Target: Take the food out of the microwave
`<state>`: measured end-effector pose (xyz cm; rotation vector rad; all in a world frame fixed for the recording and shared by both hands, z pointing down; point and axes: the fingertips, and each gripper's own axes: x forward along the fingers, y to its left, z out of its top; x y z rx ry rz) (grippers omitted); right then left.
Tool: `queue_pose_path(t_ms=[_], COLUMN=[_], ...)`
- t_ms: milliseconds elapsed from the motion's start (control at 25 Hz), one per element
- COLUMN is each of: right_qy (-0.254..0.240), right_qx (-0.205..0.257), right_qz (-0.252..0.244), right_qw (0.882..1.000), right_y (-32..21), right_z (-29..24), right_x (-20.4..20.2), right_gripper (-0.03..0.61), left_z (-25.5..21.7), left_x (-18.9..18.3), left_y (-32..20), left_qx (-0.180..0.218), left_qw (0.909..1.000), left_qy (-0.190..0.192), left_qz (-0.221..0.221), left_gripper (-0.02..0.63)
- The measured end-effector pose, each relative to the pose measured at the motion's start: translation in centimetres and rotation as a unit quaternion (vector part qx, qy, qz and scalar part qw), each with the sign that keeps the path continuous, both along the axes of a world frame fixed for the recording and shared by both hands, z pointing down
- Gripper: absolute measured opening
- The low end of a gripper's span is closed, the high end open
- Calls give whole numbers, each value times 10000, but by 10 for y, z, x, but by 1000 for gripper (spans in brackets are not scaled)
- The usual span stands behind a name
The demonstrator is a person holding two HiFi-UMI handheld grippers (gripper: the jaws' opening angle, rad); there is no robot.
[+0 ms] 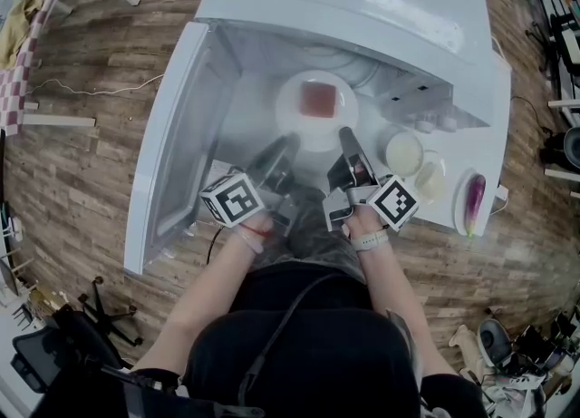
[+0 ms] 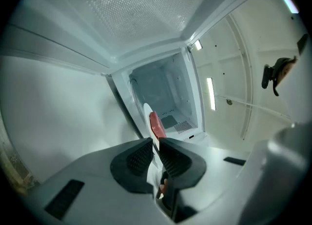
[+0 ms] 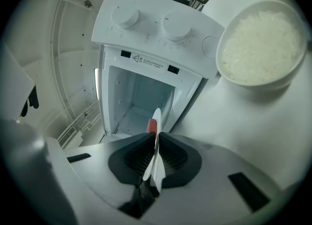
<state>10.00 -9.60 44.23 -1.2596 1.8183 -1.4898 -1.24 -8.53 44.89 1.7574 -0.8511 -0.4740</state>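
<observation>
Both grippers are clamped on the same round white plate (image 1: 292, 122). The left gripper (image 2: 155, 148) has its jaws nearly together, with only the thin rim between the ribbed pads. The right gripper (image 3: 157, 143) pinches the opposite edge just as tightly.

The flat reddish slab of food (image 1: 318, 99) lies on the plate, dead centre in the head view. That puts it right at the mouth of the boxy white microwave (image 1: 362, 4), whose door (image 1: 177, 135) is swung open at the left of the frame.

In both gripper views the plate is edge-on, so the food is just a red sliver. I can't tell what it is, or whether the plate is lifted or resting.

A white bowl of rice (image 3: 258, 48) sits upper right in the right gripper view, partly cut off.
</observation>
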Motion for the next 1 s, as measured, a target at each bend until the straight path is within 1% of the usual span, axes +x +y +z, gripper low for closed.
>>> queue_pose_path(t_ms=[240,760,1000], right_qy=[85,66,-58], right_qx=[39,-67,-107], right_qz=[-57,-27,-25], right_qw=[9999,10000,9999], right_y=[13,35,44], right_z=[1,6,8], right_x=[-1,-3,-9], right_gripper=[41,41,41], left_z=[1,6,10], left_x=[-1,-4,-7], left_y=[13,34,44], left_qx=[-17,-81,-129], left_qw=[10000,10000,9999], left_qy=[17,9,-21], left_qz=[1,-8,-3], left_gripper=[44,44,44])
